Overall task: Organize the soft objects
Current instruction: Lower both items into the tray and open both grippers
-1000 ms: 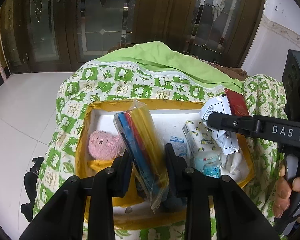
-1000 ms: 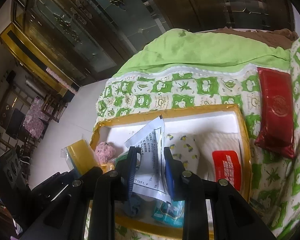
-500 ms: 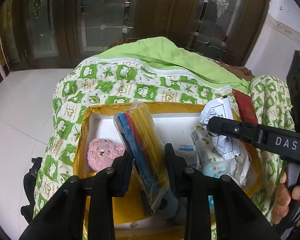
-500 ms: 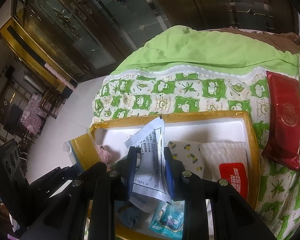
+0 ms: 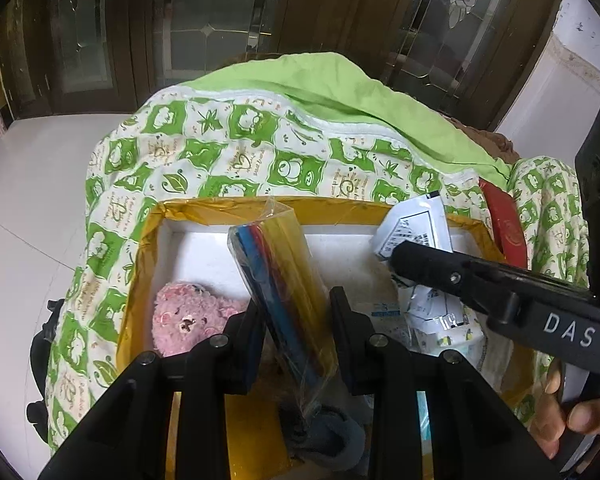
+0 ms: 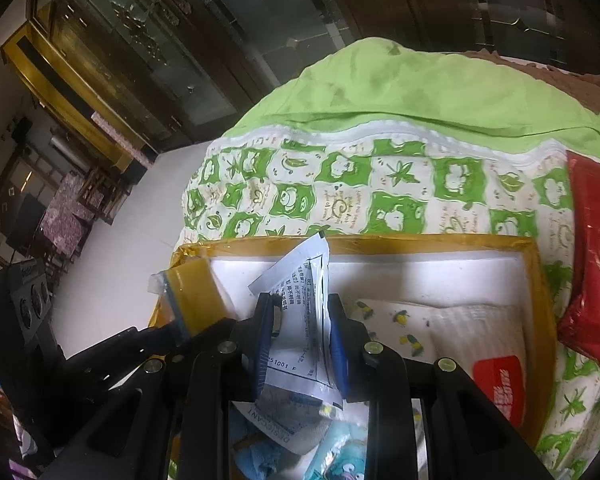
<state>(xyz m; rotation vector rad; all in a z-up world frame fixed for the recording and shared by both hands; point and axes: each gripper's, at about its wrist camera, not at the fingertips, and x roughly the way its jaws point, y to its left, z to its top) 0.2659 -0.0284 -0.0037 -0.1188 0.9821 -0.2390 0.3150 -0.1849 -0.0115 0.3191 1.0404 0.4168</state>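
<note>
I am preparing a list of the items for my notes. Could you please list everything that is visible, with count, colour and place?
box: 1, yellow outside and white inside, on the quilt
quilt: 1, green and white, under the box
plush toy: 1, pink, left side of the box
yellow packet: 1, clear wrap, yellow with blue and red, held over the box
white sachet: 1, white with black print, held over the box
tissue pack: 1, white with red label, right side of the box
red packet: 1, red, on the quilt right of the box
left gripper: 1, black, fingers shut on the yellow packet
right gripper: 1, black with blue pads, fingers shut on the white sachet
</note>
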